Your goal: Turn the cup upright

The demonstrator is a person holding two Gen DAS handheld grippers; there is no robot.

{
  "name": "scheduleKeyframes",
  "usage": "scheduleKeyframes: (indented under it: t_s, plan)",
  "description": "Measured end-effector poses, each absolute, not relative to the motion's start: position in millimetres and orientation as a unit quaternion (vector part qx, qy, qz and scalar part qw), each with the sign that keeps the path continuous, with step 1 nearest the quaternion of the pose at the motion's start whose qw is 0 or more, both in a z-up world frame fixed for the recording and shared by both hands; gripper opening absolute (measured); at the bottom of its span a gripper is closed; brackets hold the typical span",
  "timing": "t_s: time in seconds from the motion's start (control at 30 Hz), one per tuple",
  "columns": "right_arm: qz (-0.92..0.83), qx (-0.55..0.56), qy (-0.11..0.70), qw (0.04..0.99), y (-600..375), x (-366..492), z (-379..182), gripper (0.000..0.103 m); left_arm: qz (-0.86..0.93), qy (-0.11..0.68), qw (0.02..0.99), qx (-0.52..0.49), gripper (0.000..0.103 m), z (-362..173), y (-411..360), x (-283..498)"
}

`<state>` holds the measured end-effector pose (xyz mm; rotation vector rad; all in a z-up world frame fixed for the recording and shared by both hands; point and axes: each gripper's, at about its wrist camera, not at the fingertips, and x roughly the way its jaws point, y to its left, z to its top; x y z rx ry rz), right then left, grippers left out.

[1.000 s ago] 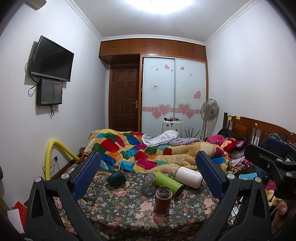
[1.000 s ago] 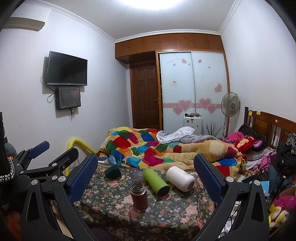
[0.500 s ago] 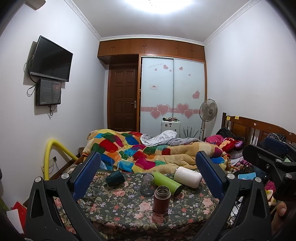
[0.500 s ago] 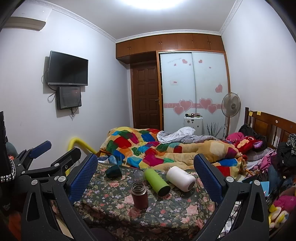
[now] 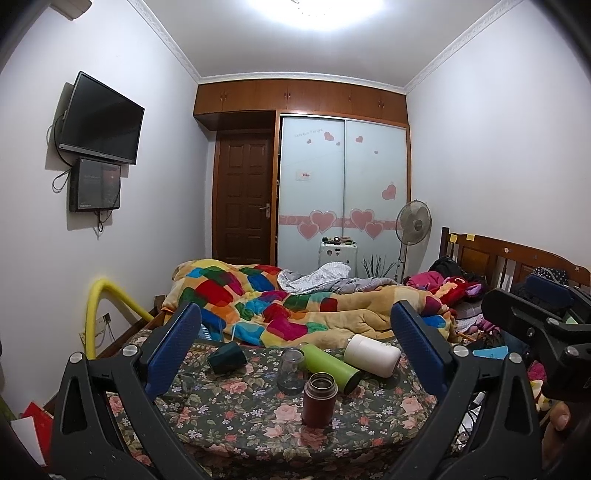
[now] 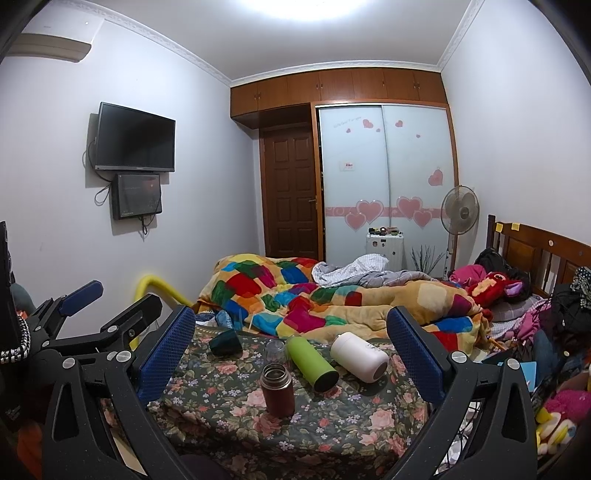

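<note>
White walls enclose a bedroom lit by a bright ceiling light [image 5: 321,11]. A wardrobe [image 5: 343,188] with frosted sliding doors and pink hearts fills the far wall; a dark wooden door [image 5: 243,199] stands left of it, a standing fan [image 5: 413,225] right of it. A television [image 5: 99,120] hangs on the left wall. A bed [image 6: 332,295] carries a patchwork quilt.

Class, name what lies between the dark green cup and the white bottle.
The clear glass and the green bottle, seen in the right wrist view, between the dark green cup and white bottle.
</note>
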<state>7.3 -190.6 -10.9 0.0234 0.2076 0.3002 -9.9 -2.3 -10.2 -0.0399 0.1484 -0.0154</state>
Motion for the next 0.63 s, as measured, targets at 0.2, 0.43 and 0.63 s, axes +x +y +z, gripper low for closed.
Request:
scheduleKeyframes:
  t_s: [0.2, 0.43, 0.63]
  plan:
    - [0.149, 0.011, 0.103, 0.983, -191.5, 7.6, -9.4, 0.103, -0.009, 0.075, 0.997, -0.020, 0.103, -10.0, -2.8, -9.4]
    - [0.148, 0.011, 0.105, 0.983, -192.1, 8.8, -8.7, 0.103, -0.014, 0.080, 0.996, -0.029, 0.103, -11.8, 2.2, -6.2]
    - [0.147, 0.009, 0.111, 0.983, -191.9, 13.8, -10.7, 0.103, -0.012, 0.083, 0.996, -0.030, 0.103, -15.8, 8.1, -2.2]
